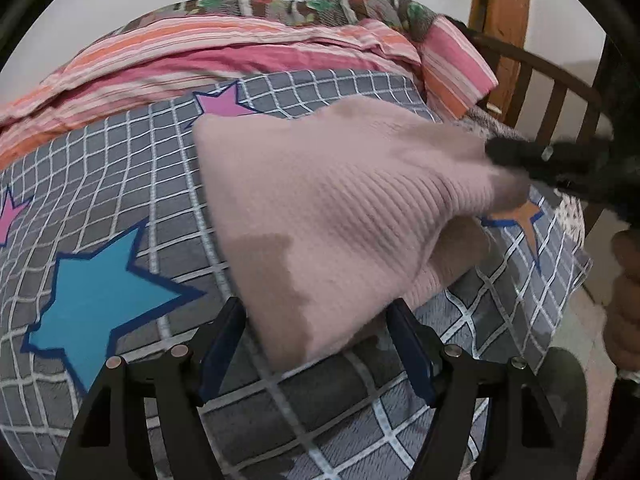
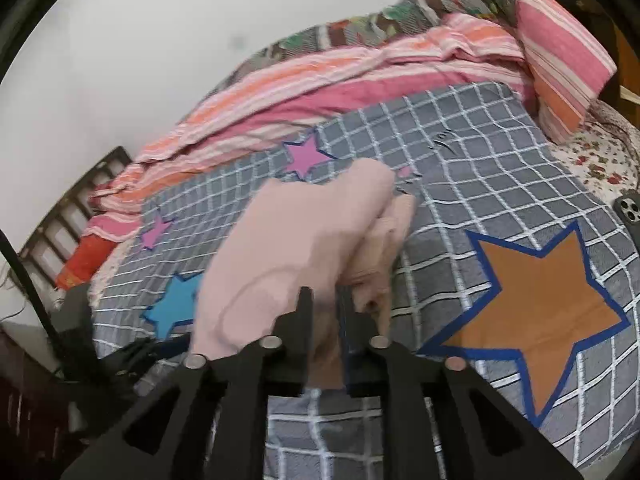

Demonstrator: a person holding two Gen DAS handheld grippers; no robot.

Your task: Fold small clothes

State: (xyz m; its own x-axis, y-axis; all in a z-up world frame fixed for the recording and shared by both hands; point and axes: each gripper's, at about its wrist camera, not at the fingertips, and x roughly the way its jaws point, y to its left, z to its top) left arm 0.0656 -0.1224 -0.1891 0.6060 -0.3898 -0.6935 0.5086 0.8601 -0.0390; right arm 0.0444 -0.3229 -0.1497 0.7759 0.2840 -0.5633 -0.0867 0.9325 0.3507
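A small pink ribbed knit garment (image 1: 320, 216) lies on the grey checked blanket with stars (image 1: 120, 208). My left gripper (image 1: 316, 312) is open, its two fingers on either side of the garment's near edge. My right gripper (image 2: 325, 300) is shut on the pink garment (image 2: 288, 240) and holds a bunched part of it above the blanket (image 2: 480, 168). In the left wrist view the right gripper (image 1: 504, 152) shows at the right, clamped on the garment's far right corner, which is lifted.
A pink and orange striped quilt (image 1: 240, 52) lies bunched along the far side of the bed, with a striped pillow (image 2: 560, 60) at its end. A wooden bed rail (image 1: 560, 92) stands at the right. A phone (image 2: 628, 212) lies at the right bed edge.
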